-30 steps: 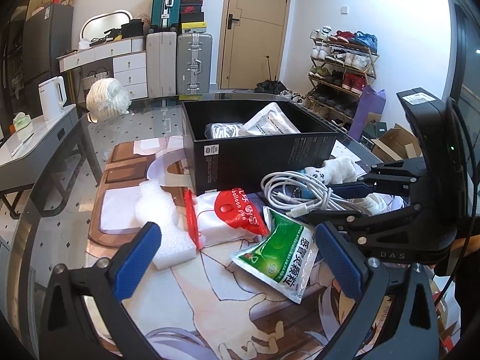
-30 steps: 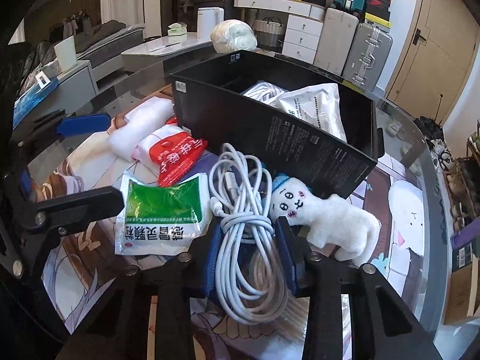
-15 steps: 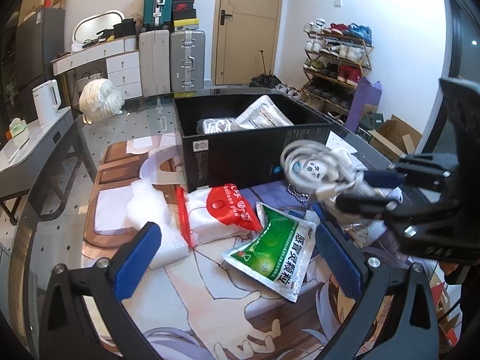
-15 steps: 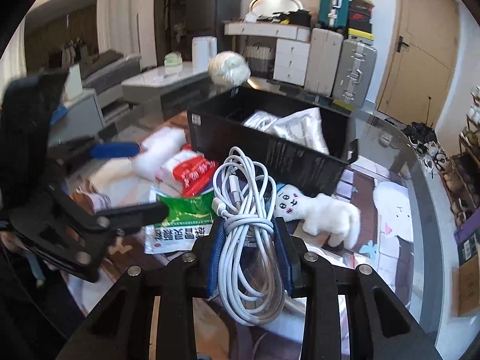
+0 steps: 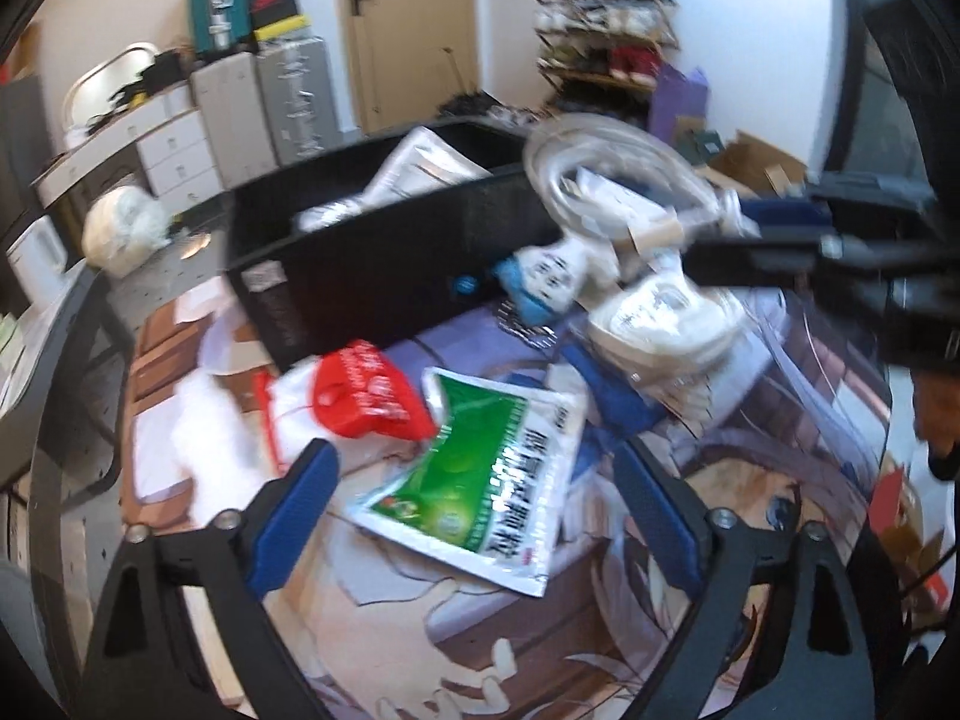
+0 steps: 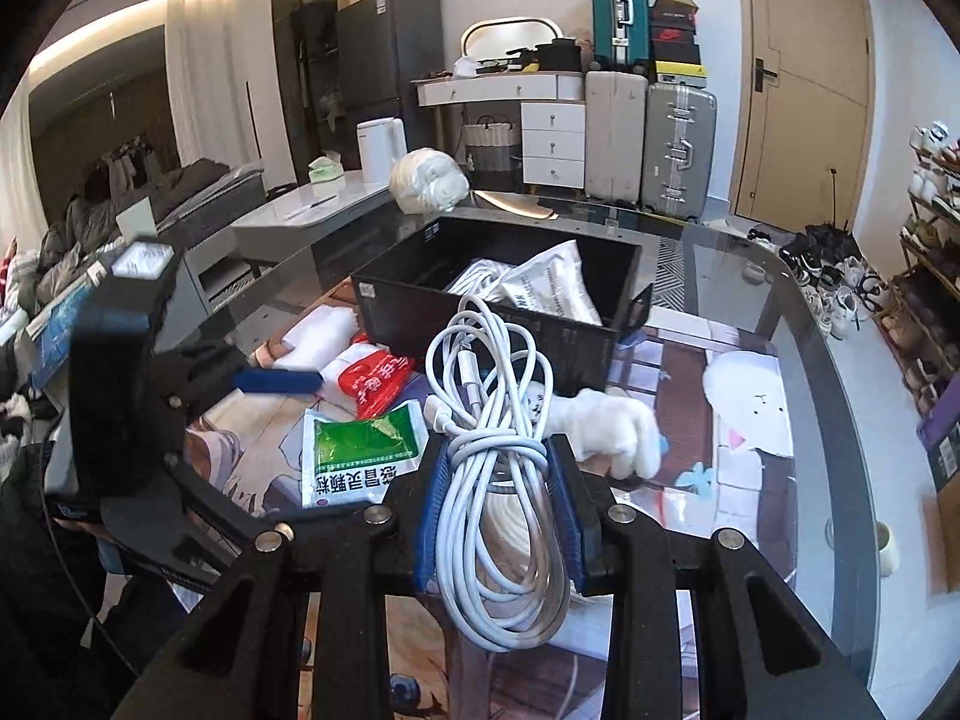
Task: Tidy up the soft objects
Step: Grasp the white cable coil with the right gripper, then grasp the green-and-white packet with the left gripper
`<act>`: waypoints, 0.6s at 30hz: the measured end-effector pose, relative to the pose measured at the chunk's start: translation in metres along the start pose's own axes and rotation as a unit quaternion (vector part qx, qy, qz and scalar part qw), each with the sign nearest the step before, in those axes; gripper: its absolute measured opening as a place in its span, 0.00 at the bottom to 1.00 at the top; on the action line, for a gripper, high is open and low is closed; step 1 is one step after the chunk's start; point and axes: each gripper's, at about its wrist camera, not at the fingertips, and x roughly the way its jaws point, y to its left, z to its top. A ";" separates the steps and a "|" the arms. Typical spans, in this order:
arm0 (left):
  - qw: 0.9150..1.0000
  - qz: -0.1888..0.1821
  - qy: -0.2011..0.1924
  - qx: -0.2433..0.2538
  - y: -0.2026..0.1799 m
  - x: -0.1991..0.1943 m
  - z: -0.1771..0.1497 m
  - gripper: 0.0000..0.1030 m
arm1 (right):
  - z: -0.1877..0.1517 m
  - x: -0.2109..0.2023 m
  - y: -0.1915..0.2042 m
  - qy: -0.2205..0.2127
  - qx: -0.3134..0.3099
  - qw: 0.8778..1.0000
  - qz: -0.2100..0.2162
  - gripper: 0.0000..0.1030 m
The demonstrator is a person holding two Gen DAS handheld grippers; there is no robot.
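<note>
The right gripper [image 6: 497, 501] pinches the cable coil [image 6: 489, 396] short of the black box [image 6: 420, 303]; it should clear the rim before releasing; the left gripper [image 5: 474, 516] fingers, closing, hold nothing.

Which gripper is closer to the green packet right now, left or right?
Left. The left gripper hangs just above the green packet, jaws closing astride it, not touching. The right gripper is shut on the white cable, raised off to the packet's side.
</note>
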 end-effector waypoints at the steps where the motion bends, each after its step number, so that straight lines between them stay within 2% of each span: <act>1: 1.000 -0.012 0.007 0.007 -0.003 0.002 0.000 0.77 | 0.000 -0.002 -0.002 -0.002 0.003 1.000 0.001 0.31; 2: 1.000 -0.017 0.013 0.013 -0.005 0.004 0.000 0.70 | 0.000 -0.003 -0.003 -0.002 0.005 1.000 0.001 0.31; 5: 0.999 -0.021 0.023 0.025 -0.012 0.008 0.002 0.62 | 0.000 -0.006 -0.008 -0.005 0.012 1.000 0.002 0.31; 12: 0.999 -0.032 0.026 0.005 -0.010 0.011 0.005 0.63 | -0.002 -0.007 -0.009 -0.004 0.017 1.000 0.006 0.31; 15: 0.999 -0.023 0.029 0.008 -0.013 0.013 0.007 0.62 | -0.001 -0.006 -0.010 -0.003 0.018 1.000 0.007 0.31; 18: 0.999 -0.025 0.025 0.007 -0.017 0.016 0.008 0.53 | 0.000 -0.005 -0.010 -0.002 0.020 1.000 0.006 0.31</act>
